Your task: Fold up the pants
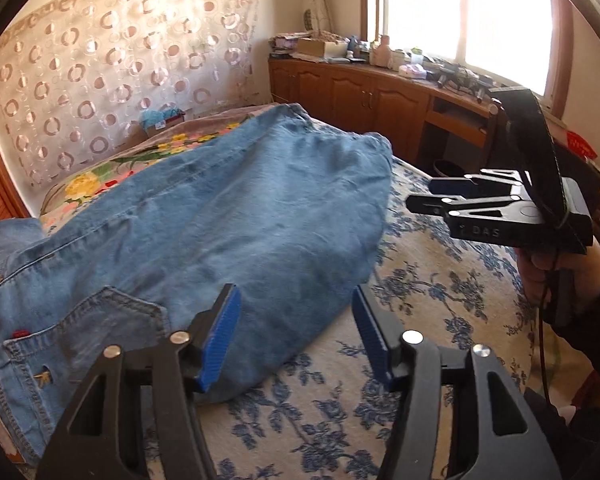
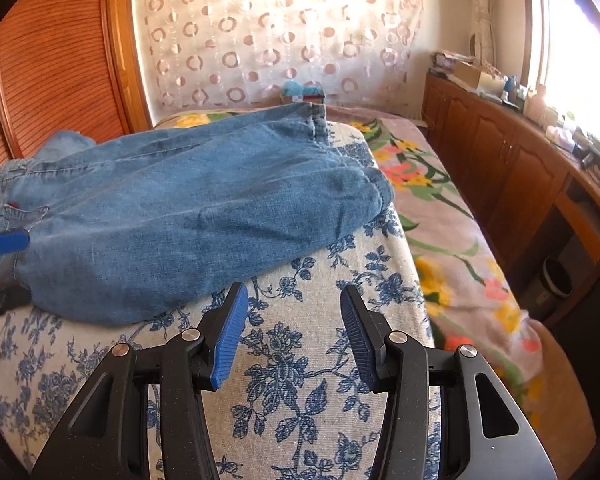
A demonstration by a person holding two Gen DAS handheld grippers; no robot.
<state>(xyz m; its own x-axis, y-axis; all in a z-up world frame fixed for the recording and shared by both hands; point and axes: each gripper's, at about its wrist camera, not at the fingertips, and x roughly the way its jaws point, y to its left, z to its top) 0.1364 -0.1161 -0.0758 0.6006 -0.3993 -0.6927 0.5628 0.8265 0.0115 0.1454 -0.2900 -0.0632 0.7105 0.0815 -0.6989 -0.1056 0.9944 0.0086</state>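
**Jeans lying lengthwise on the bed, both tongs apart and empty**

Bedroom with a ribbed wooden wardrobe (image 2: 56, 60) at far left, then a sheer curtain with ring pattern (image 2: 276, 36) across the back wall, then a long wooden cabinet (image 2: 500, 168) under a bright window (image 1: 468, 12) at right. Bed covered by a blue-flowered white cloth (image 2: 292, 364), with a pink blanket of yellow and red flowers (image 2: 452, 240) along its right edge.

Blue jeans (image 1: 236, 208) spread flat on the flowered cloth. Long axis running from near left to far right: waist and back pocket (image 1: 80, 332) at the left, close to the left tongs; legs stacked and stretching away toward the curtain, cuffs (image 2: 320, 120) at the far end.

Left gripper (image 1: 296, 336) over the near edge of the jeans, jaws about half apart, left pad above denim, right pad above the cloth; nothing pinched.

Right gripper (image 2: 294, 336) to the right of the jeans, over bare flowered cloth, jaws about half apart, nothing between them. In the left wrist view, held up at the right by a hand (image 1: 556, 272) in a dark sleeve.
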